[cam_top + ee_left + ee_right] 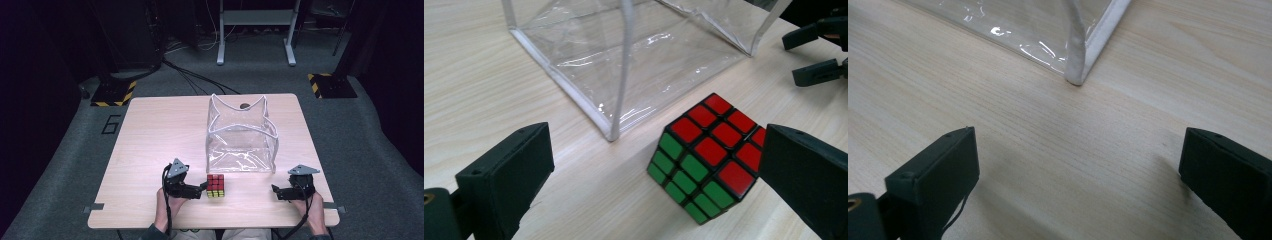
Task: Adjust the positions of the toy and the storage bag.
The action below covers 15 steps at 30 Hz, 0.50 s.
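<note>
A "6" (111, 124) marks the floor left of the table (150, 150). The cube (215, 185) sits just before the clear bag (242, 135). The left gripper (200, 189) beside it and the right gripper (276, 192) stand open, empty.

A: Your left claw (202, 187) sits low at about seven o'clock on the bench (150, 150), pointing toward three o'clock, jaws spread wide with nothing pressed between them.

B: And your right claw (276, 191) is at five o'clock, pointing toward nine o'clock, jaws equally wide apart and empty. Both your forearms come in from six o'clock.
</note>
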### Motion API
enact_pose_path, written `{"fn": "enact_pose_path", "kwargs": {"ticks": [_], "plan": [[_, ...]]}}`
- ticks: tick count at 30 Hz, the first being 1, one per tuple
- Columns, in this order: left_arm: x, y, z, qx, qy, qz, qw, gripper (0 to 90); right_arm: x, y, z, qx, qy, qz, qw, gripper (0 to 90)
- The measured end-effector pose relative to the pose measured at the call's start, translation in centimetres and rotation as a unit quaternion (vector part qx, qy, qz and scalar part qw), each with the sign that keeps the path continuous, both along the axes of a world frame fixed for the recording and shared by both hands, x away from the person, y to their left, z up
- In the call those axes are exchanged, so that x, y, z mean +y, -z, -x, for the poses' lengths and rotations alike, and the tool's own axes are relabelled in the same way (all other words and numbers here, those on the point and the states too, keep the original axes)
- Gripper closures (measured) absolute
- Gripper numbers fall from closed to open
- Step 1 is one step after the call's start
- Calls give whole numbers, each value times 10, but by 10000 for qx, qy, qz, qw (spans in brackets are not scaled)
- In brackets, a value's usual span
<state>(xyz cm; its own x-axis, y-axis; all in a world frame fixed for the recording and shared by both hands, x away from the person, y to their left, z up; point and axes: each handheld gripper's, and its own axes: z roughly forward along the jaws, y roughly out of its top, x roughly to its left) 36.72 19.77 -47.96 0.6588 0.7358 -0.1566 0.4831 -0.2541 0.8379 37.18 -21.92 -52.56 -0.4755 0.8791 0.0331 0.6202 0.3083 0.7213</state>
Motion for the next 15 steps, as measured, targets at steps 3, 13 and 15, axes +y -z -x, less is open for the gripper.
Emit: {"fn": "enact_pose_path", "kwargs": {"ticks": [3, 13, 15], "plan": [[8, -1, -9, 194, -43, 68, 9998, 17, -3, -7, 1, 68, -41, -74, 9999, 28], [17, -16, -25, 253, -35, -52, 9997, 20, -4, -46, -2, 53, -145, -266, 9995, 30], [17, -20, -28, 245, -51, -74, 9997, 20, -3, -54, -4, 57, -175, -260, 9995, 30]]}}
